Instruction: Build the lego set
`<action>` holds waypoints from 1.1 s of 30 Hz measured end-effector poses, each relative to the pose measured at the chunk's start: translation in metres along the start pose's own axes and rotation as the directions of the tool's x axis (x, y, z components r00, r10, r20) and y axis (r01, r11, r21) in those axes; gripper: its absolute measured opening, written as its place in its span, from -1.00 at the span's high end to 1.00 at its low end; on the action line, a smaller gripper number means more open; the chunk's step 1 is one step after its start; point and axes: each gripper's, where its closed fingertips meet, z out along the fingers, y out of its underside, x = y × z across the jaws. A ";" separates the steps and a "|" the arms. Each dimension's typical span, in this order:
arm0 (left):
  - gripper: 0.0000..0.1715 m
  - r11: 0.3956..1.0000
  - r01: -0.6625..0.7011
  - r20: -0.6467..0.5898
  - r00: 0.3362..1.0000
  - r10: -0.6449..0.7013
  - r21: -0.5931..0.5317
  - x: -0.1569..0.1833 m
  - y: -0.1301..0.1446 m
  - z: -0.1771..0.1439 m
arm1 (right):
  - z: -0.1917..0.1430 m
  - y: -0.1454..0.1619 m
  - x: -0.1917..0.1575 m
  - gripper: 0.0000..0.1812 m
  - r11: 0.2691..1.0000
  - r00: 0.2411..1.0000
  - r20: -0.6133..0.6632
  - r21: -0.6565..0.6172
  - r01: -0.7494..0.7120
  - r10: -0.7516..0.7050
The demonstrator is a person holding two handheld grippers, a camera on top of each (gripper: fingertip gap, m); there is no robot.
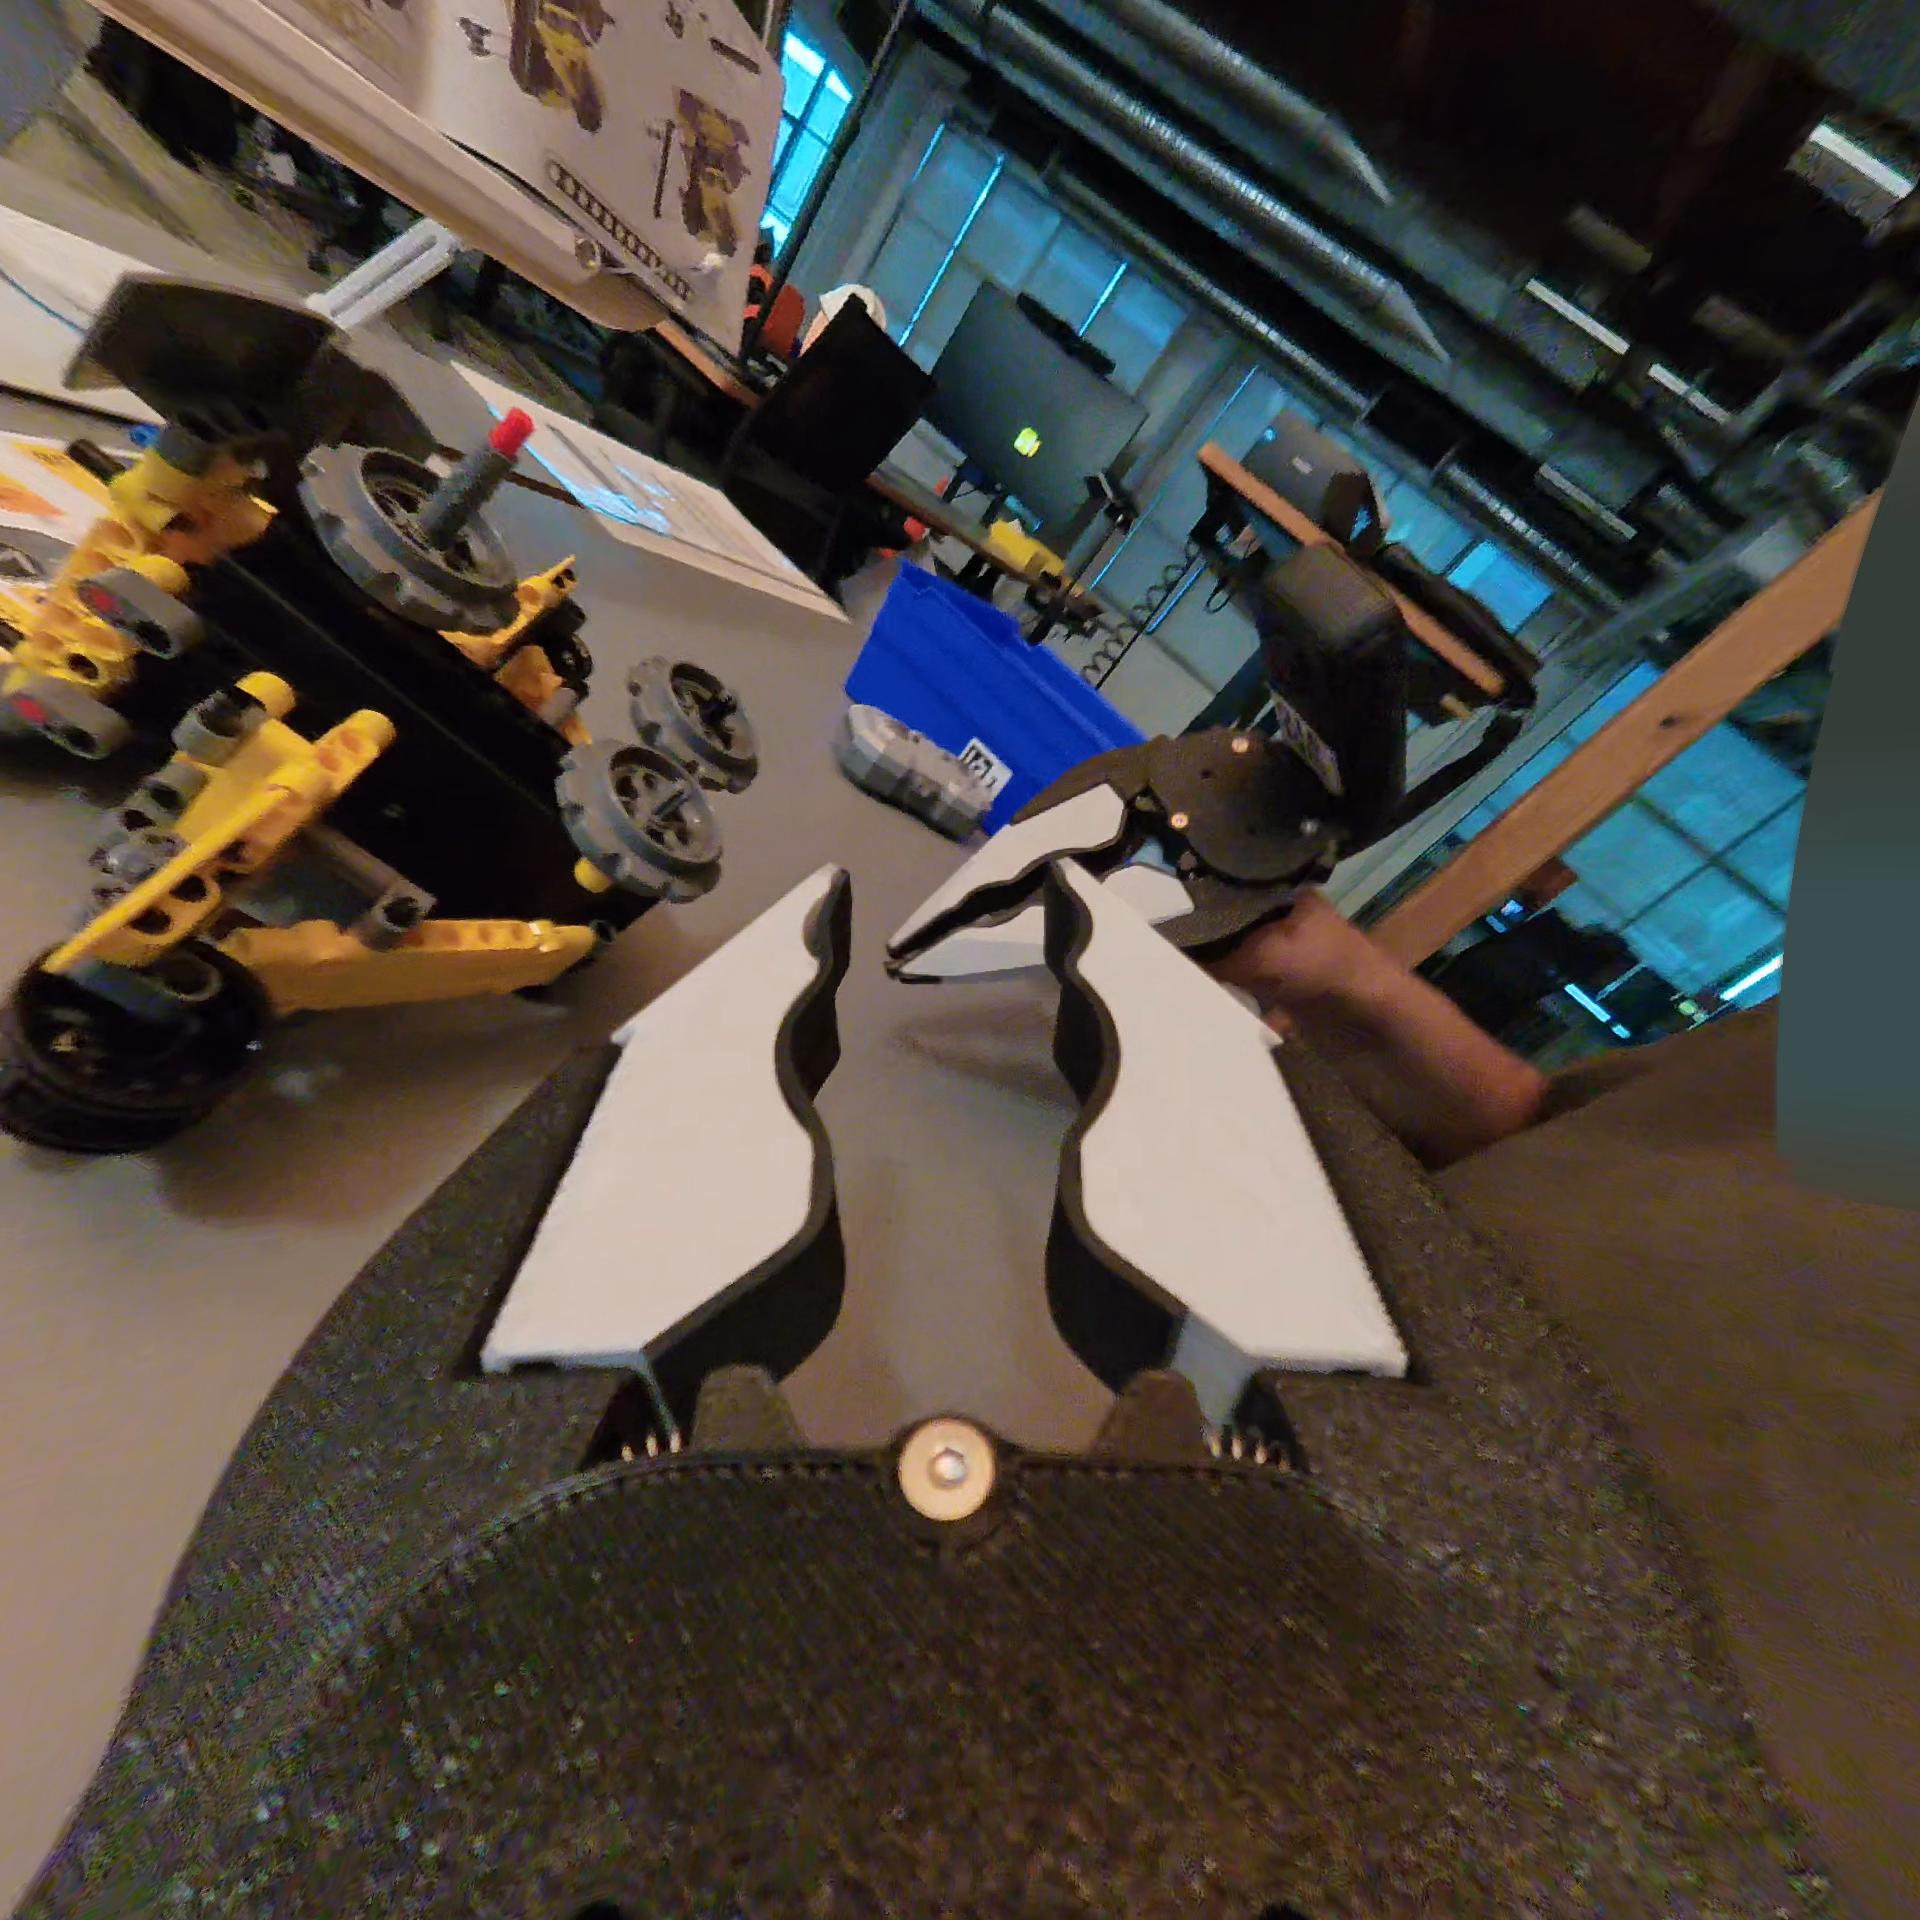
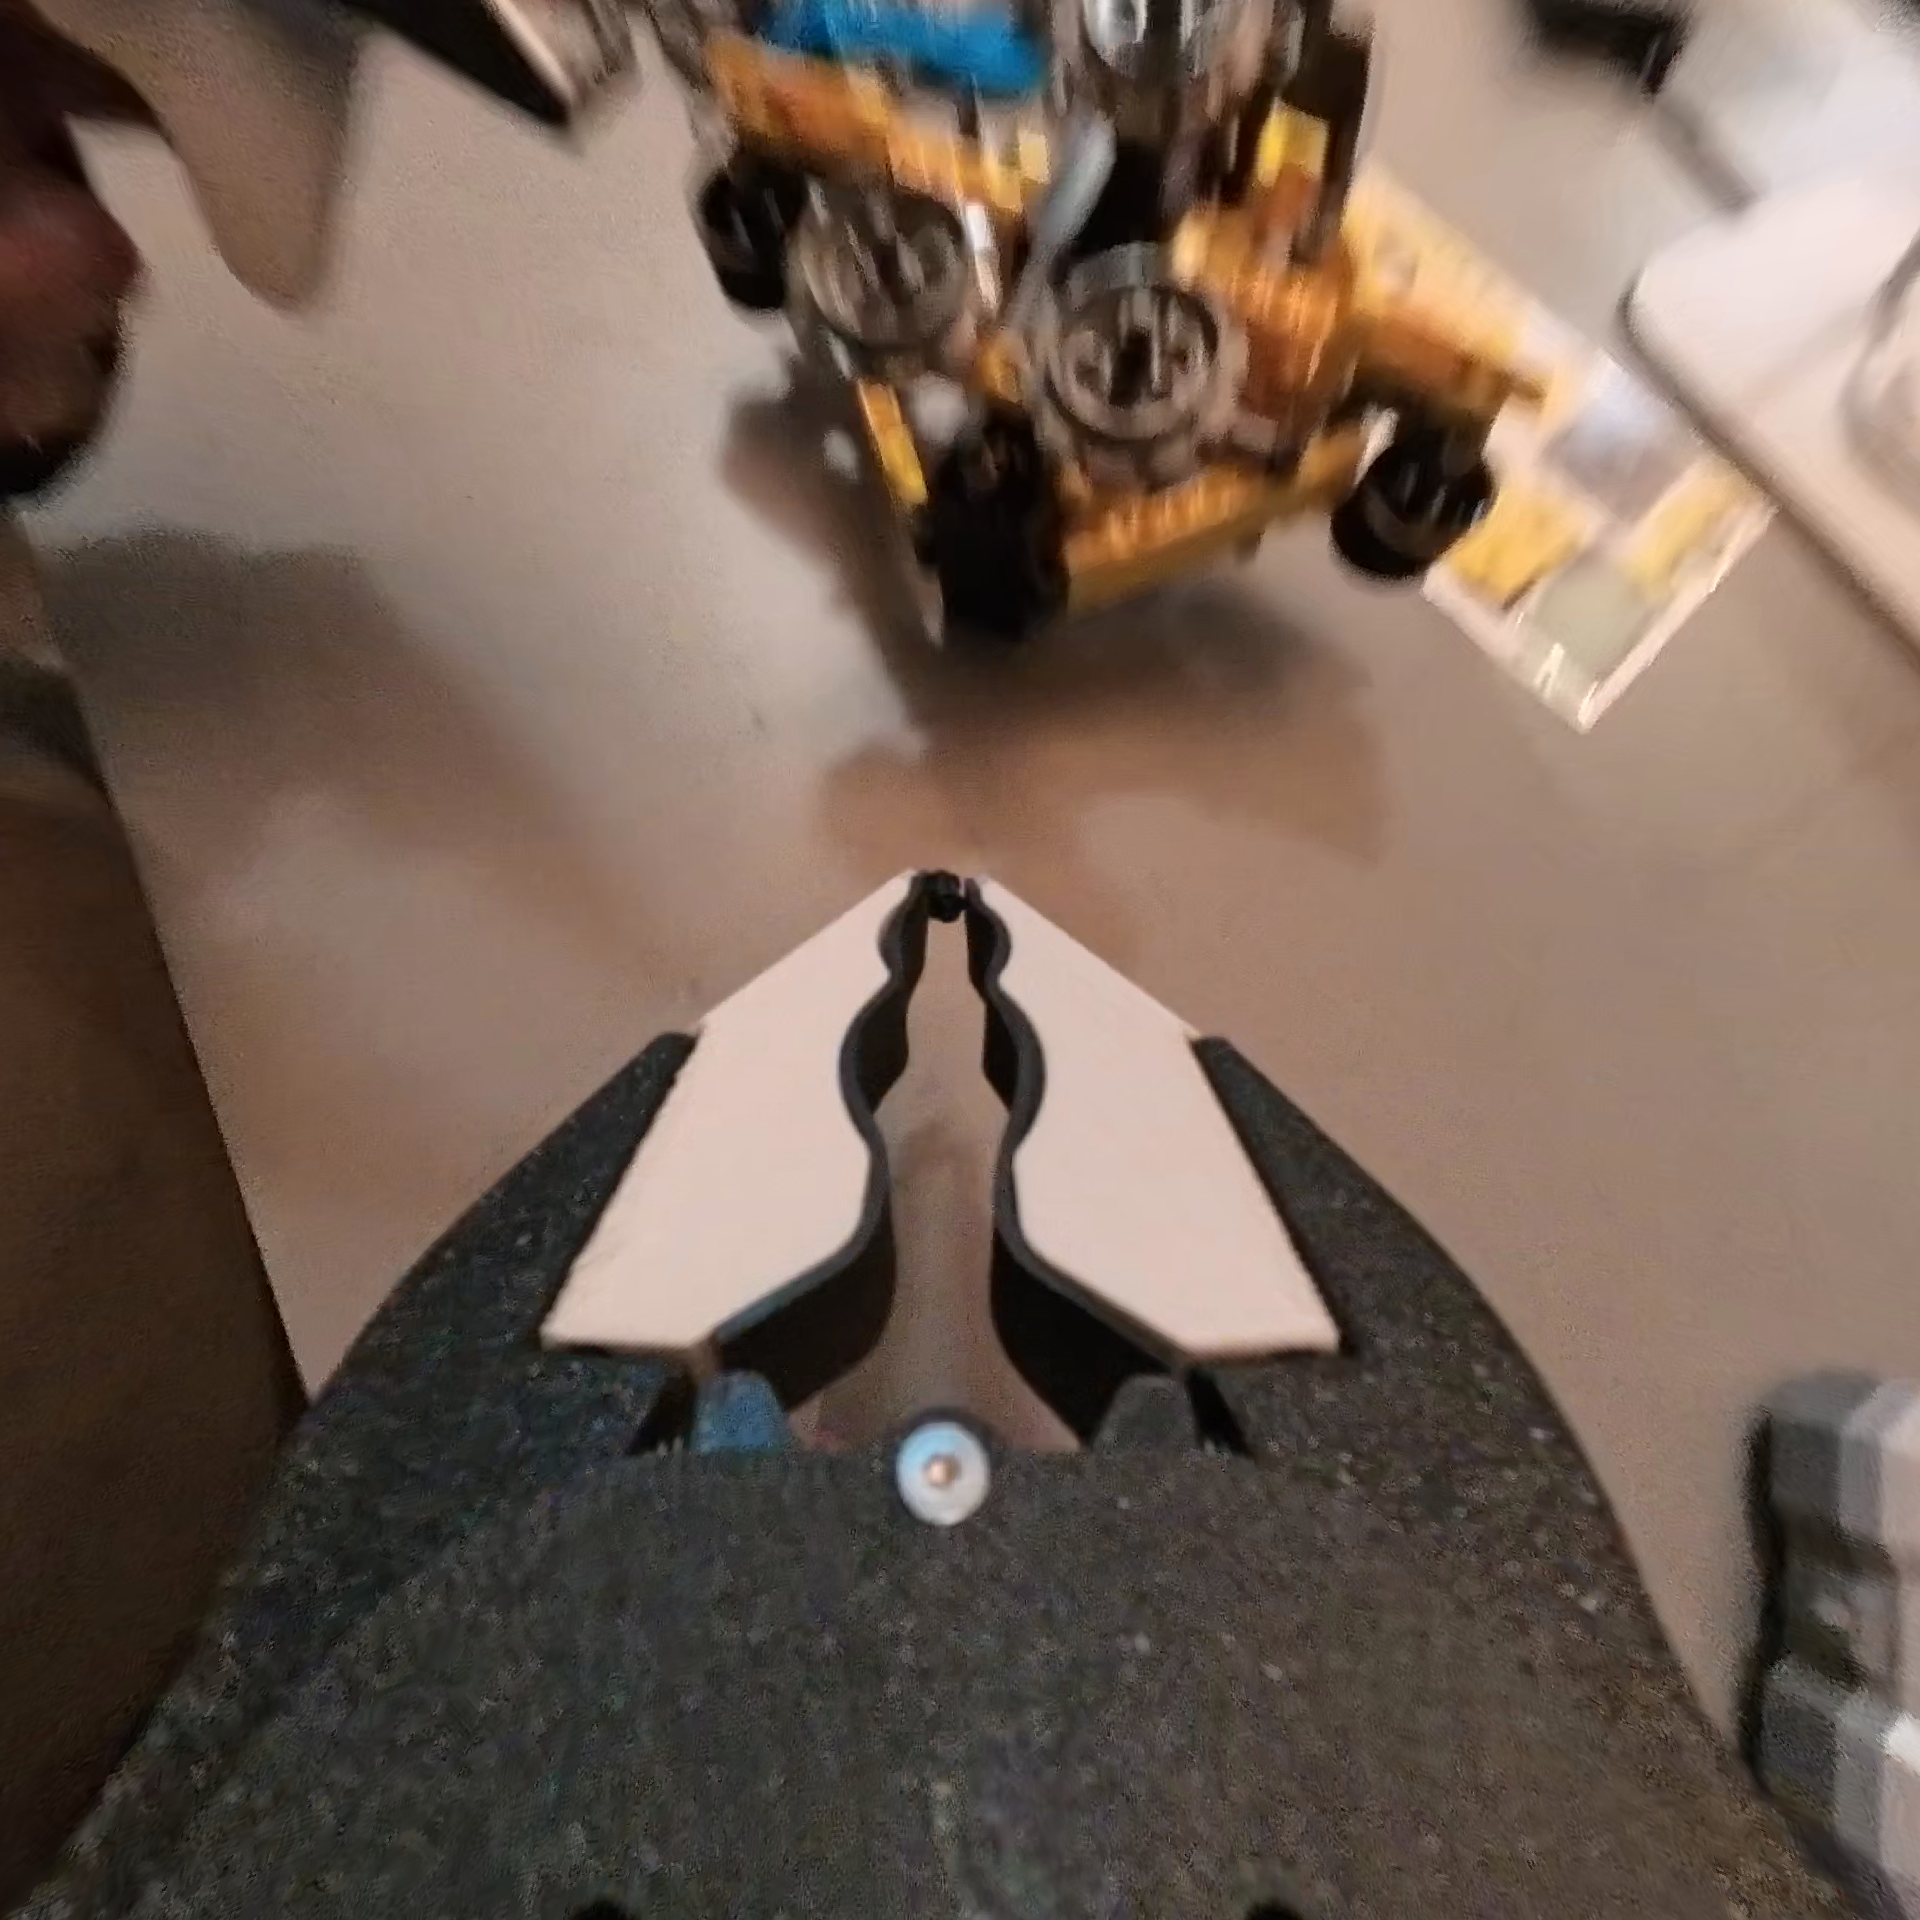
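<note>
Bench (image 1: 436,1226) grey, carrying a yellow-and-black brick-built vehicle (image 1: 312,748) with grey toothed wheels (image 1: 644,821) on its side and a grey axle with a red tip (image 1: 478,483) standing up from one hub; one loose wheel (image 1: 694,722) lies just beside it. Left gripper (image 1: 951,904) hangs over bare bench near the vehicle, its fingers a moderate gap apart with nothing between them. Right gripper (image 2: 943,894) is pinched almost closed on a small black piece (image 2: 941,896) held at the very fingertips, too small to identify; the tip hold looks chosen to leave the piece exposed. In the left wrist view the right gripper's tips sit just ahead of the left's. Vehicle lies ahead of the right gripper, well apart, heavily blurred. Blue bin (image 1: 966,675) and a grey block (image 1: 914,769) beside it stand toward the far edge; printed sheets (image 1: 665,499) lie beyond the vehicle.
</note>
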 end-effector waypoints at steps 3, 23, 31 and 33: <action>0.58 0.998 -0.052 0.032 0.998 0.053 -0.030 -0.012 0.003 0.002 | 0.005 0.022 -0.002 0.94 0.976 0.994 0.085 -0.209 -0.056 0.075; 0.62 0.988 -0.155 0.048 0.987 0.156 -0.019 -0.022 0.002 0.005 | 0.008 0.037 -0.009 0.71 0.921 0.990 0.137 -0.387 0.039 0.016; 0.59 0.984 -0.178 0.072 0.981 0.178 -0.005 -0.023 -0.005 0.004 | 0.003 0.047 -0.001 0.59 0.959 0.985 0.155 -0.256 0.118 -0.079; 0.58 0.981 -0.196 0.076 0.978 0.195 0.001 -0.021 -0.008 0.004 | 0.005 0.045 -0.003 0.67 0.960 0.974 0.191 -0.225 0.165 -0.123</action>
